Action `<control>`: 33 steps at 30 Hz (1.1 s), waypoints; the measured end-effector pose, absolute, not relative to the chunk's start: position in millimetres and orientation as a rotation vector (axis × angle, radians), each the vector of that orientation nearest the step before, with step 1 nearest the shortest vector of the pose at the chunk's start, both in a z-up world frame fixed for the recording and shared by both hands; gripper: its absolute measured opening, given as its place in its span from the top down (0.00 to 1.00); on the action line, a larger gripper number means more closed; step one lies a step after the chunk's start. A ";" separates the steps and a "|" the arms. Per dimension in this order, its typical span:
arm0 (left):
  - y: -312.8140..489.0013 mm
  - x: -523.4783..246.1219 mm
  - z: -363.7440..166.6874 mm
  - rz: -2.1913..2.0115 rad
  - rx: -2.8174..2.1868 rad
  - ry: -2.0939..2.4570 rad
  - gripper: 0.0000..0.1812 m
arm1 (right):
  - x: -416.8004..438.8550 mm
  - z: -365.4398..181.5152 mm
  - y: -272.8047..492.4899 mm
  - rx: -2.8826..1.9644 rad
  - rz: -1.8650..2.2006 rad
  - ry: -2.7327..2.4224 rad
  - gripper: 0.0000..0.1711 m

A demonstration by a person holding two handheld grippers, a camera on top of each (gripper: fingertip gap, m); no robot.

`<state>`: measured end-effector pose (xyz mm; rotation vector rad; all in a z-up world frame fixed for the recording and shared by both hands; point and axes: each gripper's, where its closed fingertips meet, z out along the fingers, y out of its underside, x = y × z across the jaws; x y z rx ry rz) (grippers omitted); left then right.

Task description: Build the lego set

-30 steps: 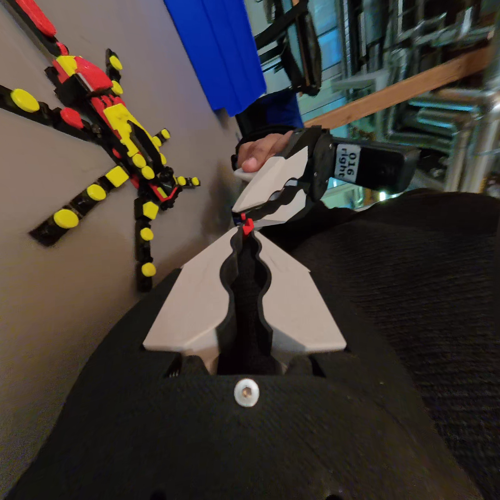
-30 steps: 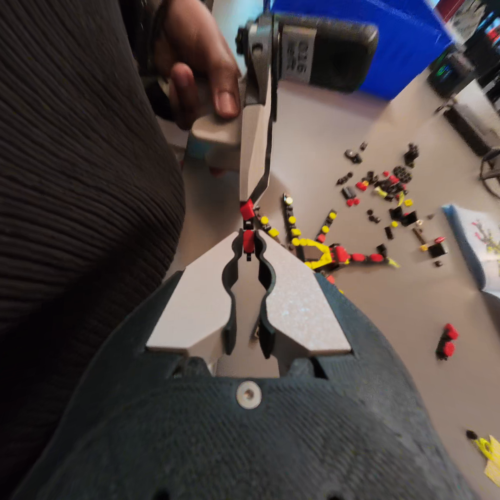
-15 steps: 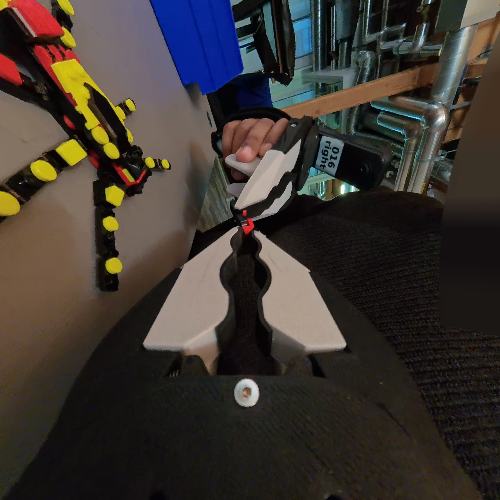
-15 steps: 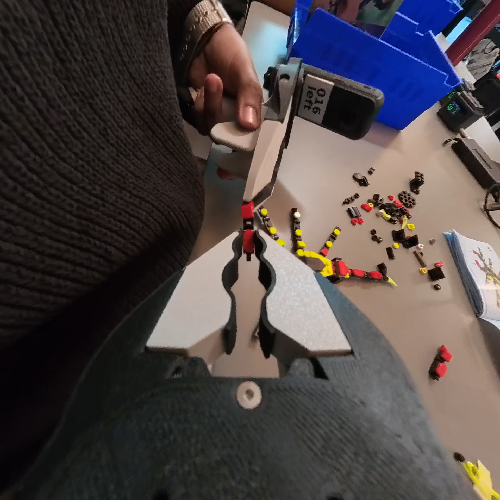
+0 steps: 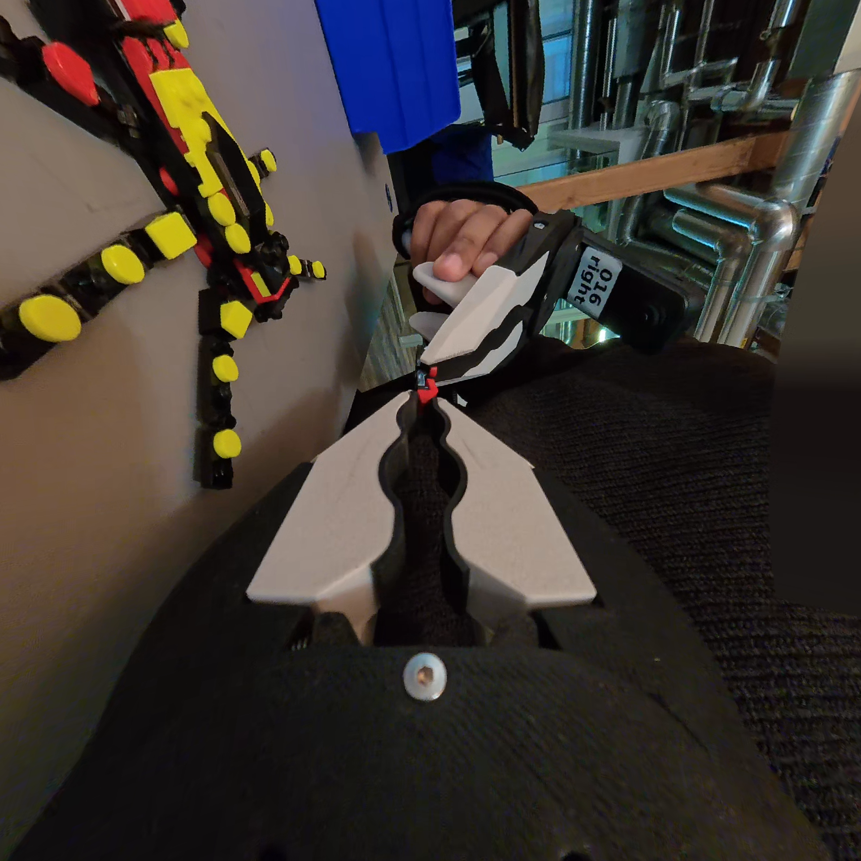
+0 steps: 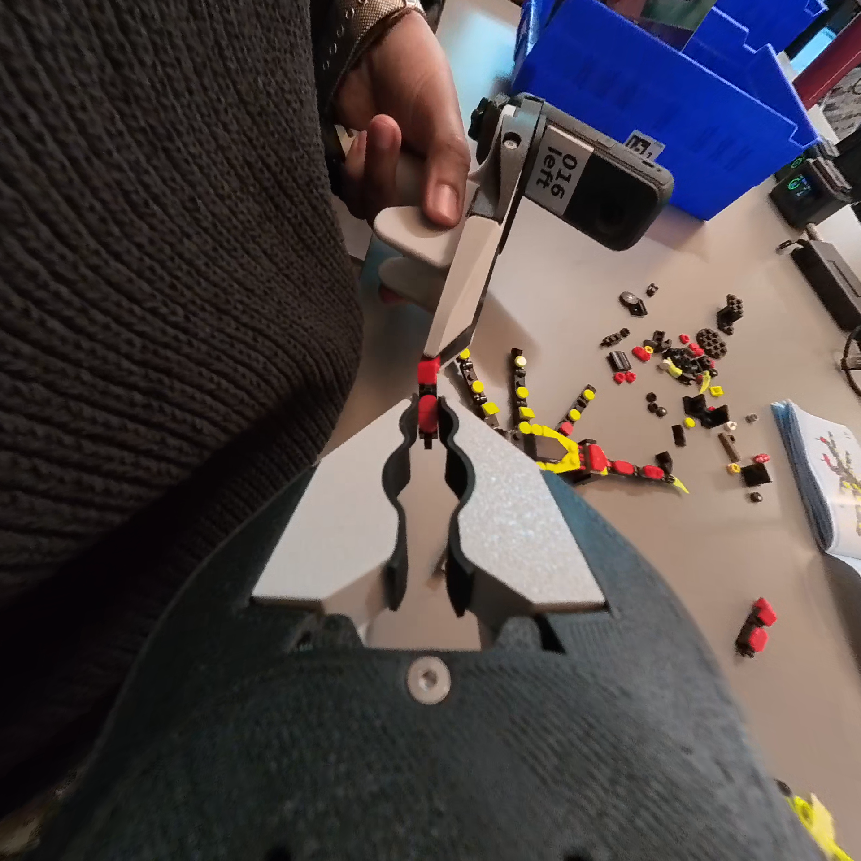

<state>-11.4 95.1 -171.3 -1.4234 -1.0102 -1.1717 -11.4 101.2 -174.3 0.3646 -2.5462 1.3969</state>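
Workpiece: I hold a small red-and-black sub-assembly (image 6: 427, 400) in mid-air, at frame centre in both wrist views, clear of the table (image 6: 582, 289). I judge that holding it aloft gives both tools free access to its ends.
Right gripper (image 6: 426, 412): my claw is narrow and clamped on the rounded red end of the piece; its black stub sits between the fingertips. In the left wrist view this tool (image 5: 426, 368) enters from the upper right.
Left gripper (image 5: 421, 405): claw narrow, pinching the red brick end (image 5: 425, 396) at the very tips. In the right wrist view it (image 6: 431, 361) descends from above, edge-on.
Step in hand: I judge this to be a press-fit or alignment of two small elements, each end gripped so opposing force runs along the piece.
Risk: tip-only grip; a small twist could eject the part.
Main model: the yellow, red and black spidery build (image 6: 559, 447) lies flat on the table right of centre, parked as the likely destination.
Loose parts: a scatter (image 6: 685, 363) at upper right, plus a separate red pair (image 6: 757, 626) at lower right.
Instructions: booklet (image 6: 820, 470) open at the right edge, within sight for reference.
Storage: blue bins (image 6: 652, 93) at the upper right.
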 end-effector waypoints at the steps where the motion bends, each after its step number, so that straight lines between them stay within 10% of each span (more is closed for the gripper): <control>1: 95.3 -11.9 -170.7 -1.169 -1.420 -1.011 1.00 | -11.8 -173.7 101.4 0.357 1.407 -2.545 0.96; 33: 92.3 -26.9 -180.3 -1.043 -1.420 -1.096 0.85 | -29.5 -180.2 105.3 0.081 1.467 -2.653 0.96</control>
